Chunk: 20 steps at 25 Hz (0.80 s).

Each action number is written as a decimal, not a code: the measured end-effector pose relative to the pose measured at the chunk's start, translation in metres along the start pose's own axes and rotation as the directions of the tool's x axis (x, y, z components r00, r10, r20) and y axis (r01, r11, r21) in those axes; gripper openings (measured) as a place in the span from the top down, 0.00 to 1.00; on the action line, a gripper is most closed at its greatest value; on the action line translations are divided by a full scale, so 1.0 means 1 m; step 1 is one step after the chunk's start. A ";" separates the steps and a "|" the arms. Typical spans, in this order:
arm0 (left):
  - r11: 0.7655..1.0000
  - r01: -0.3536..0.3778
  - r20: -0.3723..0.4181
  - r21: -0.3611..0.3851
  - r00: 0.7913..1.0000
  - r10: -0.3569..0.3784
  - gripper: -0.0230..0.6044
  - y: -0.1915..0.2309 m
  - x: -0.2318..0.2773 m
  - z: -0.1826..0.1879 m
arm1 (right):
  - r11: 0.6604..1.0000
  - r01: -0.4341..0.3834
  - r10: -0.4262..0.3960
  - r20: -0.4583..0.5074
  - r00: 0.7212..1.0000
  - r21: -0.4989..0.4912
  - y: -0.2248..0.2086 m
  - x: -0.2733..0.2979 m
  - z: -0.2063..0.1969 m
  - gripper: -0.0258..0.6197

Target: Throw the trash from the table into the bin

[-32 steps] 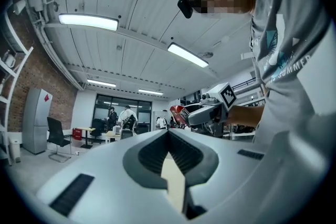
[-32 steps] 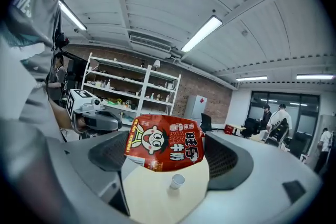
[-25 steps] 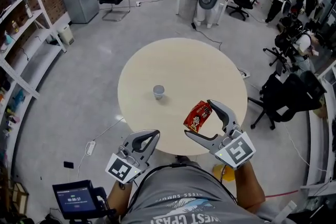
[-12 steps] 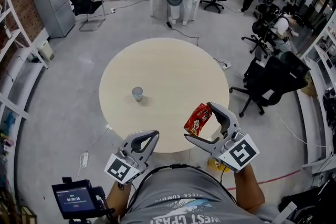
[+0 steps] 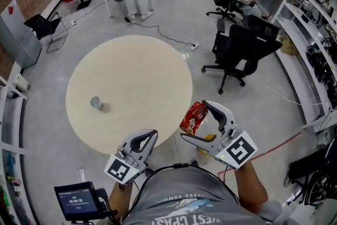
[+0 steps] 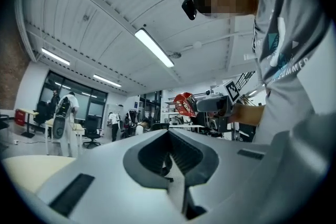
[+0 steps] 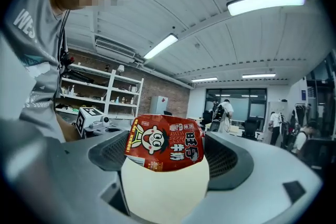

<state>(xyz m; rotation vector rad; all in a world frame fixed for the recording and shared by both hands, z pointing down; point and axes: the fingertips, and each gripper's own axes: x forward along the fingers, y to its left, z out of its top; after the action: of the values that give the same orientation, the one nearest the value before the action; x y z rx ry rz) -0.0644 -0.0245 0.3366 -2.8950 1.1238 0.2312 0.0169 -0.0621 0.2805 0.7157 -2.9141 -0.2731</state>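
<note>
In the head view my right gripper (image 5: 195, 119) is shut on a red snack packet (image 5: 193, 117), held above the floor just past the right edge of the round beige table (image 5: 131, 76). The right gripper view shows the same packet (image 7: 165, 143) pinched between both jaws of this gripper (image 7: 165, 152). A small grey cup (image 5: 96, 103) stands on the table's left part. My left gripper (image 5: 149, 138) hangs near the table's near edge, jaws together and holding nothing; its own view (image 6: 169, 139) shows the tips meeting. A yellow object (image 5: 207, 138) lies on the floor under the right gripper.
A black office chair (image 5: 239, 42) stands on the floor right of the table. Shelves (image 5: 316, 13) line the right wall, and a red line (image 5: 274, 147) runs across the floor at the right. A small screen device (image 5: 76, 200) hangs at my lower left.
The view has swung to the right: table and cup have slid left in the picture, and the right gripper with the packet is now past the table edge. Both jaws are unchanged.
</note>
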 end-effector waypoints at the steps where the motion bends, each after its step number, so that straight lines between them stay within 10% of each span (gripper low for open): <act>1: 1.000 0.029 -0.008 0.000 1.000 -0.029 0.90 -0.013 0.026 -0.009 | 1.000 0.026 -0.026 -0.019 0.999 0.017 -0.018 -0.022 -0.014 0.25; 7: 0.987 0.159 -0.018 -0.019 0.987 -0.159 0.90 -0.074 0.147 -0.049 | 0.990 0.140 -0.137 -0.068 0.988 0.036 -0.093 -0.127 -0.073 0.25; 20: 0.905 0.425 -0.046 -0.004 0.904 -0.425 0.90 -0.145 0.178 -0.032 | 0.928 0.361 -0.350 -0.112 0.930 0.094 -0.066 -0.204 -0.069 0.25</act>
<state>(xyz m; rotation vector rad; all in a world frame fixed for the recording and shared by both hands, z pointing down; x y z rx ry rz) 0.1669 -0.0389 0.3384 -3.0551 0.4646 0.1450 0.2376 -0.0340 0.3171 1.2433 -2.7117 -0.1042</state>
